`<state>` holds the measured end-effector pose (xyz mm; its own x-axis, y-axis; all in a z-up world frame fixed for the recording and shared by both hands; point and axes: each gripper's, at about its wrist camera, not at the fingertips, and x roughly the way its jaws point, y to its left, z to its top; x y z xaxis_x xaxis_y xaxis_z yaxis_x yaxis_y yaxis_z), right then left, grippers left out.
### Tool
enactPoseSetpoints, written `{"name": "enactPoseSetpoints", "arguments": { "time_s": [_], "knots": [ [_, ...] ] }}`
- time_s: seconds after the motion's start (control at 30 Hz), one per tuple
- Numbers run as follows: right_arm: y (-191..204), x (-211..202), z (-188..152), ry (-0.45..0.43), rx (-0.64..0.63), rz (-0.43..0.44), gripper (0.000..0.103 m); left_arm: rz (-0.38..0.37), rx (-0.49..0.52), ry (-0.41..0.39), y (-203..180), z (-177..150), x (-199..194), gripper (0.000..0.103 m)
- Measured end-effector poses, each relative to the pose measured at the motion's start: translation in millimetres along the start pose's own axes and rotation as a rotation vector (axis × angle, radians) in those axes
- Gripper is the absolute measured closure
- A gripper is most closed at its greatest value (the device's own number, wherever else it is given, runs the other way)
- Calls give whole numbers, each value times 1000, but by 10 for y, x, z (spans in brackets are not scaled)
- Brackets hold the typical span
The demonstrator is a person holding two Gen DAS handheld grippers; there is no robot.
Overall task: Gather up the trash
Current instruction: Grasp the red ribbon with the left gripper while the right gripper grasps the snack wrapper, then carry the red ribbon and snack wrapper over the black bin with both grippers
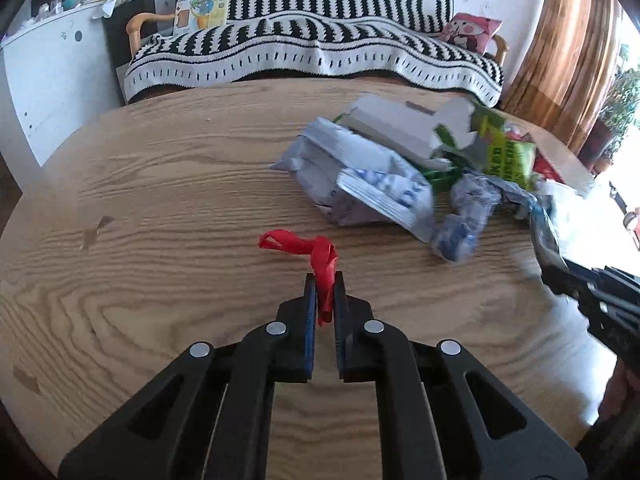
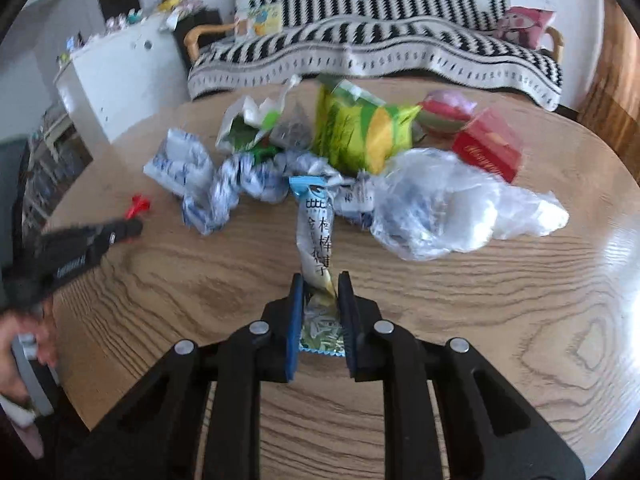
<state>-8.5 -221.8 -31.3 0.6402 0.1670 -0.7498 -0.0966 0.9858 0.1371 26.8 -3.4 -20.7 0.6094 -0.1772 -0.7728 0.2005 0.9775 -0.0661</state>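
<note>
Daylight came in from the right, blowing out a window (image 1: 628, 184) to white and laying glare on the wooden table (image 2: 600, 272). Both fisheye views bent the scene and darkened at the corners. Motion blur smeared the pile of wrappers (image 1: 400, 184) and the clear plastic bag (image 2: 452, 204).

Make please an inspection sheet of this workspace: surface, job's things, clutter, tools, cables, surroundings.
Surface: wooden table, grain visible.
Job's things: red strip; long snack wrapper; pile of wrappers, clear plastic bag, green-yellow packet, red box.
Clutter: nothing seen beyond the trash.
Tools: left tool shut on red strip; right tool shut on long snack wrapper.
Cables: nothing seen.
Surroundings: striped sofa, white cabinet.
</note>
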Motion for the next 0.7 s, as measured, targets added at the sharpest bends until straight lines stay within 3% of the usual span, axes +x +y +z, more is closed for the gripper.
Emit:
{"name": "enactPoseSetpoints", "arguments": {
  "time_s": [0.23,0.33,0.7],
  "knots": [
    [60,-418,-3,-170,-30,-45,85,-26,-38,-96,-96,-175,-403,96],
    [52,-519,-8,-211,-28,-44,85,-35,-54,-99,-87,-216,-432,96],
    [-47,-460,9,-186,42,-52,85,-51,-74,-82,-2,-215,-392,96]
  ]
}}
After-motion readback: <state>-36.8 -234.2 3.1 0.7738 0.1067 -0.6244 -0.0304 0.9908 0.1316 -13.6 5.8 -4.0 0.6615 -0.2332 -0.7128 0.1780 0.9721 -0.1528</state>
